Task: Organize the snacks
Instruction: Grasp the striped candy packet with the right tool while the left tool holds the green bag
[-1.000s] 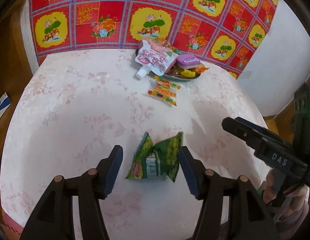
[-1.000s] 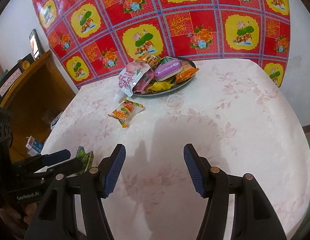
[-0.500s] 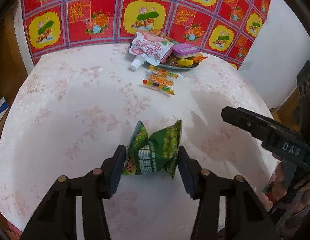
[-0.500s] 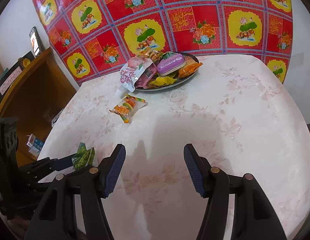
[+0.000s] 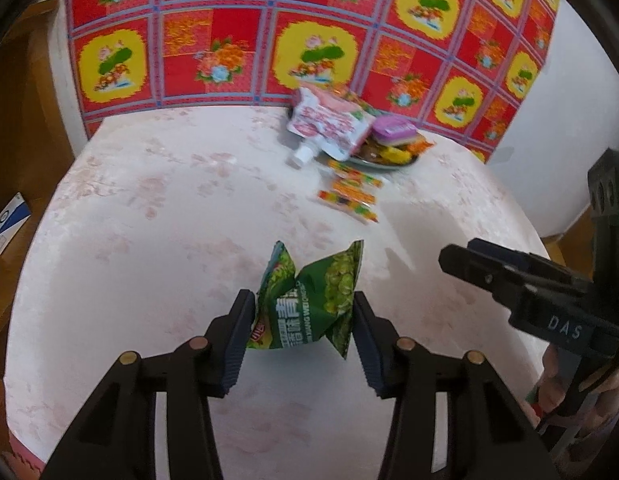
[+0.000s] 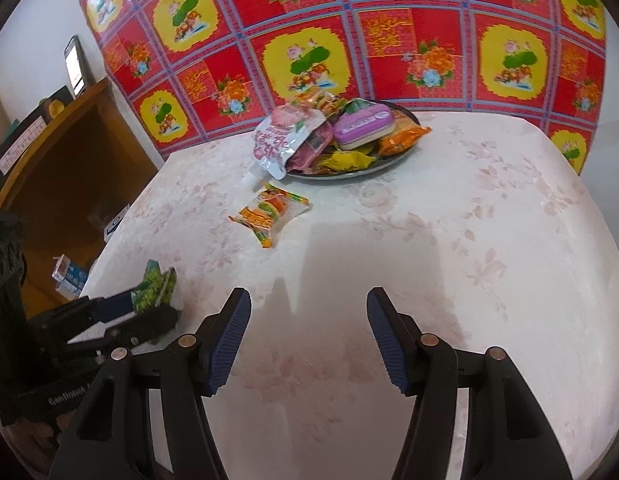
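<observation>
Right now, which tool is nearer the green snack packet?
Left. The left tool has been closing and grips the green snack packet; the right tool hangs open beside it, over bare tablecloth.

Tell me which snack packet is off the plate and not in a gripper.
The orange-and-yellow packet lying flat on the table just in front of the plate. The green packet sits pinched in the left gripper; the others are piled on the plate.

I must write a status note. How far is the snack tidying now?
Done: most snacks are piled on the dark plate. In hand: the left gripper has just been closing and now presses on the green snack packet. Left: that packet and the orange candy packet on the tablecloth. The right gripper is open, empty.
</observation>
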Motion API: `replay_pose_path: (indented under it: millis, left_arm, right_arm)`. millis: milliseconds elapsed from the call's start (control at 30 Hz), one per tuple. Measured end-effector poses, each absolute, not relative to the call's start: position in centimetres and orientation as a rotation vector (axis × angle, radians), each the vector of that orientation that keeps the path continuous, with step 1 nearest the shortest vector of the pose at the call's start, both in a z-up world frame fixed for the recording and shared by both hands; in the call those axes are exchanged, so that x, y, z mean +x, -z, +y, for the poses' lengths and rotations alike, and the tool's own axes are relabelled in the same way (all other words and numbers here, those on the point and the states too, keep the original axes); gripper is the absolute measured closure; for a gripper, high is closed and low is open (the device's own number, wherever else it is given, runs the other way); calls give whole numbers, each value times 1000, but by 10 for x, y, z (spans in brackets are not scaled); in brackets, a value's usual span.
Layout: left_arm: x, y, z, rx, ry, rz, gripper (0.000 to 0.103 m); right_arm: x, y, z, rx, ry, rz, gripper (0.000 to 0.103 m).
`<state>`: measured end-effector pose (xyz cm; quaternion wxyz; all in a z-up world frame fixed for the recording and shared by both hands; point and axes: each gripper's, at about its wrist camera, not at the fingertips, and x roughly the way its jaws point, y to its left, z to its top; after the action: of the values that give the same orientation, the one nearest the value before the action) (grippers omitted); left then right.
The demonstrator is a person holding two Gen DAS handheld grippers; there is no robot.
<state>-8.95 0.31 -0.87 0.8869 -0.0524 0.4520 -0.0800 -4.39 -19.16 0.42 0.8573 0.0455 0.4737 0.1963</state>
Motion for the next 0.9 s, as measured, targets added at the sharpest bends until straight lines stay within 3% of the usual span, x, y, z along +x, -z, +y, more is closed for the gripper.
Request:
replay_pose_path:
  millis: [900]
  left_arm:
    - [-56,20,58,-199,87,970,52]
  right_arm:
    - [23,12,-112,-48,-477,1018,41]
